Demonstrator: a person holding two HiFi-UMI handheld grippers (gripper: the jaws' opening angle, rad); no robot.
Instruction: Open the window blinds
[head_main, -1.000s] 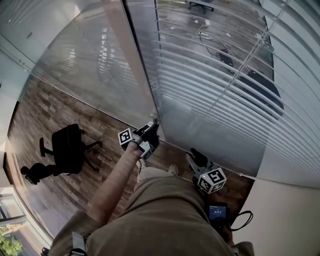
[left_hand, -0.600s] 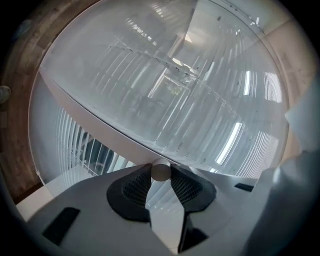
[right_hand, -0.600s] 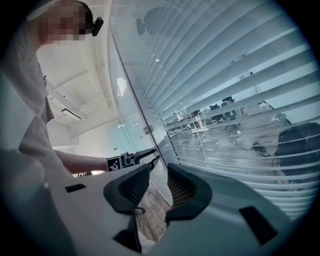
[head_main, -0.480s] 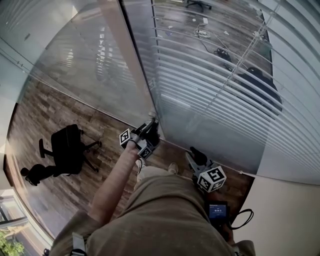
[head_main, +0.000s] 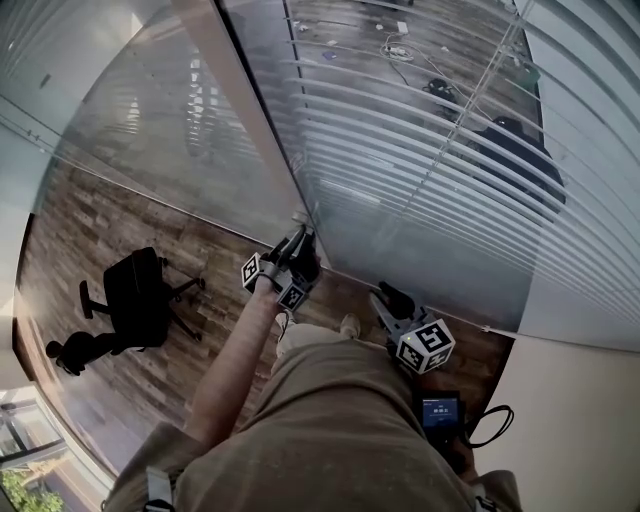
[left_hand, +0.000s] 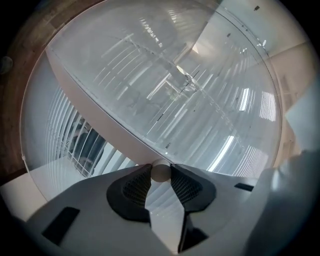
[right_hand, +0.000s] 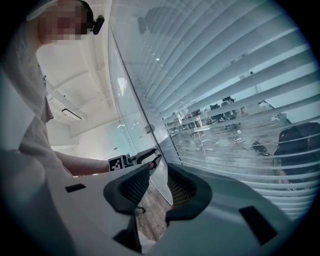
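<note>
Pinching the wand tip (left_hand: 160, 173) at the jaw ends of the half-closed left gripper (head_main: 300, 246), right gripper (right_hand: 159, 181) agape and empty; liable to slip mid-twist.

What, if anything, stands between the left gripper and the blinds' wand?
Nothing visible. The left gripper is already shut on the rounded white end of the wand; the right gripper is open and empty, apart from it.

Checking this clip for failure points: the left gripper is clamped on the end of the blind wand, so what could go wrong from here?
The left gripper pinches the wand's round tip only at its jaw ends, so a twist may let it slip out. The slats are partly tilted; turning the wrong way would likely close them. The right gripper hangs open near the glass and could knock it.
</note>
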